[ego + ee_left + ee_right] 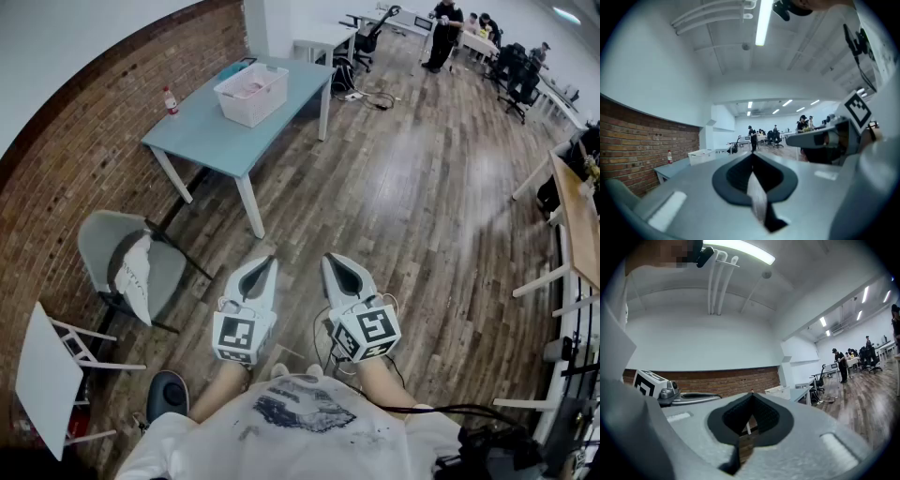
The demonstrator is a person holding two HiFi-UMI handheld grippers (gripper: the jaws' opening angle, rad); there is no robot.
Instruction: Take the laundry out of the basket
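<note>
A white laundry basket [251,94] stands on a light-blue table [211,131] by the brick wall, several steps ahead; pale pinkish laundry [246,90] lies in it. My left gripper [269,261] and right gripper [331,259] are held level side by side over the wood floor, far short of the table. Both are shut with nothing between the jaws. In the left gripper view the basket [700,156] shows small, left of the meeting tips [753,154]. In the right gripper view the basket [777,391] sits just right of the tips [751,393].
A red-capped bottle [170,100] stands on the table's wall side. A grey chair [112,253] with a white cloth over it and a white folding table [45,375] are at my left. A wooden desk [581,220] lines the right. People sit and stand at far desks [469,28].
</note>
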